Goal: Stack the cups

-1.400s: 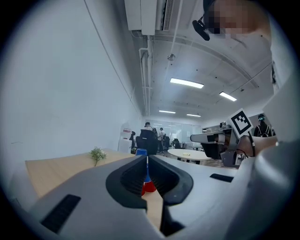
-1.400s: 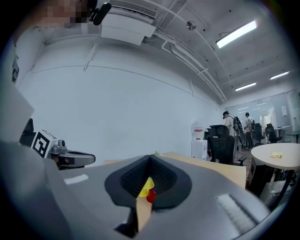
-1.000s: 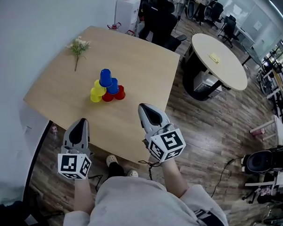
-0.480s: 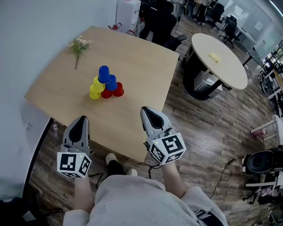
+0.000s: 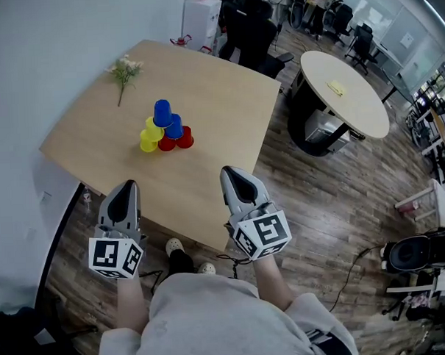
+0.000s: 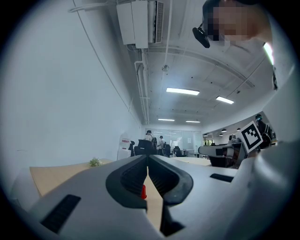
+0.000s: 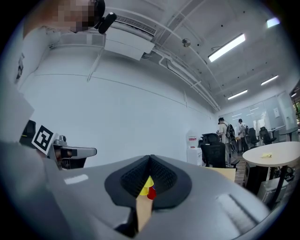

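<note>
on the table (image 5: 219, 100) the cups (image 5: 165, 133) are sitting in a small pyramid, a blue cup (image 5: 161, 112) topping it, so the stacking is looking finished to me. you are holding the left gripper (image 5: 127, 186) and right gripper (image 5: 229, 170) over the near edge, both pressed together, pinching nothing, well apart from the cups.
</note>
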